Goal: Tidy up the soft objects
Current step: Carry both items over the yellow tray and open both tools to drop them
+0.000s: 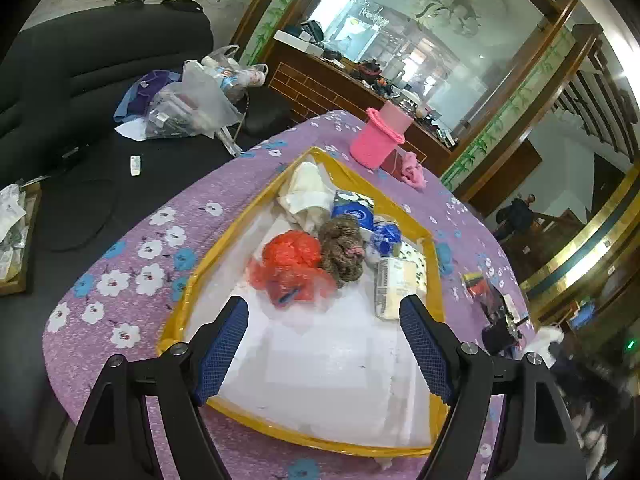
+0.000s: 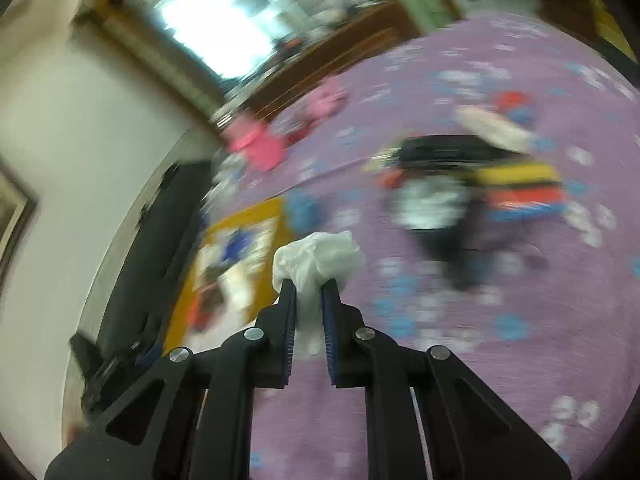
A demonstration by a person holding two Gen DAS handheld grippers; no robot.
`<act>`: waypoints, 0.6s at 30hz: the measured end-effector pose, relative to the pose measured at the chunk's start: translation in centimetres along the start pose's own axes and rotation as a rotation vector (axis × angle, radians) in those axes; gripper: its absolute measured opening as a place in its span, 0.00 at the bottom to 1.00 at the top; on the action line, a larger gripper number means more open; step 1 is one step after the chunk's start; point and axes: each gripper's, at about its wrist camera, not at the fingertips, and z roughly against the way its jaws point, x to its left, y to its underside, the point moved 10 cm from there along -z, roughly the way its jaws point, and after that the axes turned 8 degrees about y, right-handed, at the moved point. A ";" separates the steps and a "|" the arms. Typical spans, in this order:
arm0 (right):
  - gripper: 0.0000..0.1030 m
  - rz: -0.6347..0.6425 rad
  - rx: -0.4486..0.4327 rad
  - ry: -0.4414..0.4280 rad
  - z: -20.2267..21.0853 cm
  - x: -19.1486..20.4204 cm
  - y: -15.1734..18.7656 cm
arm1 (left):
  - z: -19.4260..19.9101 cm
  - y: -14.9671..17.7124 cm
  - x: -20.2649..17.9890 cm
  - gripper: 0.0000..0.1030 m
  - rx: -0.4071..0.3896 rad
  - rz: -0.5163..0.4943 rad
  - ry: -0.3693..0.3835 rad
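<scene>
A yellow-rimmed tray (image 1: 434,276) with a white floor lies on the purple flowered table. In it sit a red plastic bag (image 1: 294,266), a brown knitted bundle (image 1: 342,246), a cream cloth (image 1: 306,192), blue packets (image 1: 354,214) and a pale pack (image 1: 394,286). My left gripper (image 1: 324,314) is open and empty above the tray's near part. My right gripper (image 2: 309,282) is shut on a white crumpled soft wad (image 2: 318,258), held above the table to the right of the tray (image 2: 276,210). The right wrist view is motion-blurred.
A pink cup (image 1: 380,136) and a pink cloth (image 1: 412,170) stand behind the tray. A black, yellow and red pile (image 2: 480,176) lies on the table's right side (image 1: 494,304). A dark sofa with plastic bags (image 1: 196,100) is at left.
</scene>
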 end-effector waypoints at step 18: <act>0.17 0.385 0.433 -0.010 -19.0 16.6 9.3 | 2.9 -1.6 3.5 0.76 -0.072 -0.042 -0.043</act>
